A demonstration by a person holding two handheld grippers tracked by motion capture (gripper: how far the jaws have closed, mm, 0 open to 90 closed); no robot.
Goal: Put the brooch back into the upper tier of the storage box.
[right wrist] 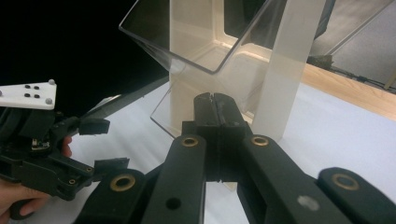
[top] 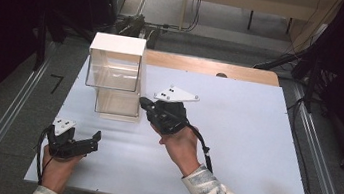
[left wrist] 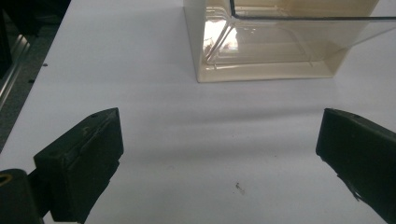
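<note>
Right gripper (right wrist: pixel 217 105): fingers clenched flush together, and we can't tell whether a thin clear edge is pinched between them; the tips sit at the lower right corner of the clear two-tier box (top: pixel 115 74), touching or just short of it. Left gripper (top: pixel 84 143): fingers spread wide, grasping nothing, resting low over the desk (top: pixel 233 150) at about 7 o'clock from the box, well apart from it. In the left gripper view the bare desk lies between the fingers and the box's cream base sits at 12 o'clock. We judge the main risk as follows: the box is tall, narrow and light-looking, with a clear panel tilted outward up top, so a push or pull from the right gripper at the corner could slide or tip it toward the far edge, with nothing bracing it from the left. Clear plastic also hides edges, so a mis-grip is likely. Count: one box with two tiers, two grippers, one desk.
</note>
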